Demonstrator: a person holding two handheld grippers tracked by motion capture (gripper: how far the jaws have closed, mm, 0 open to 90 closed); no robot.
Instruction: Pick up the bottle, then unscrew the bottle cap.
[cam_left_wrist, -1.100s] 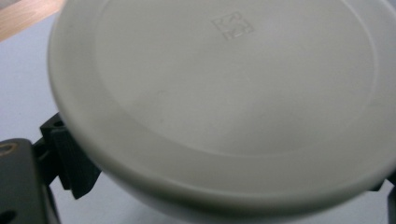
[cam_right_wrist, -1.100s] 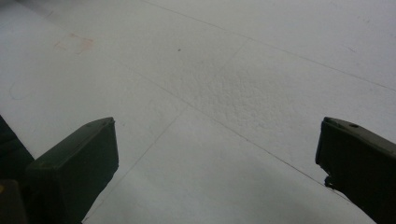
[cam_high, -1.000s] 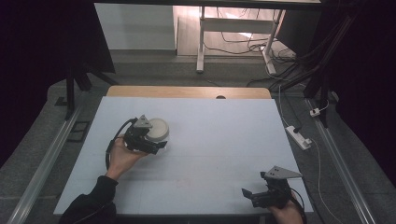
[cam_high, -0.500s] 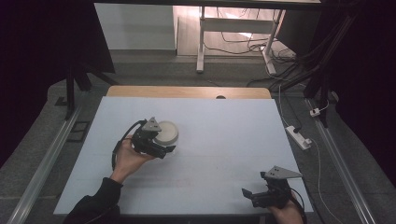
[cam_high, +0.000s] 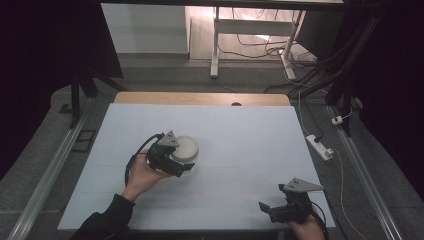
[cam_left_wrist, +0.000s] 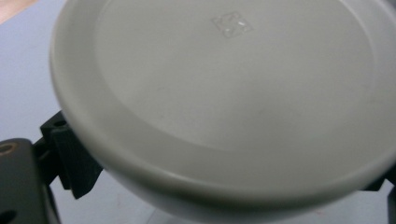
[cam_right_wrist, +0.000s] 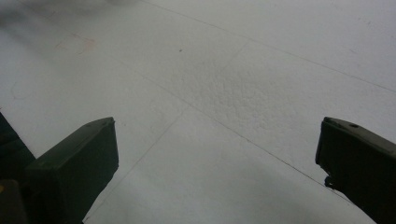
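Observation:
A pale grey round bowl (cam_high: 186, 146) sits left of the middle of the white table (cam_high: 250, 135). In the left gripper view the bowl (cam_left_wrist: 233, 93) looks upside down, with a small square mark on its flat base. My left gripper (cam_high: 180, 159) reaches in from the bowl's near left, and its jaws stand on either side of the bowl, shut on it. My right gripper (cam_high: 268, 208) hovers low by the table's front right corner. In the right gripper view it (cam_right_wrist: 219, 154) stands open over bare table with nothing between the jaws.
A wooden strip (cam_high: 200, 98) borders the table's far edge. A white power strip (cam_high: 320, 146) lies on the floor off the right side. Metal rails (cam_high: 47, 175) run along both sides, and a desk frame with cables (cam_high: 250, 30) stands beyond.
My left gripper and the bowl have shifted together to the right and a little nearer. The right gripper has stayed where it was.

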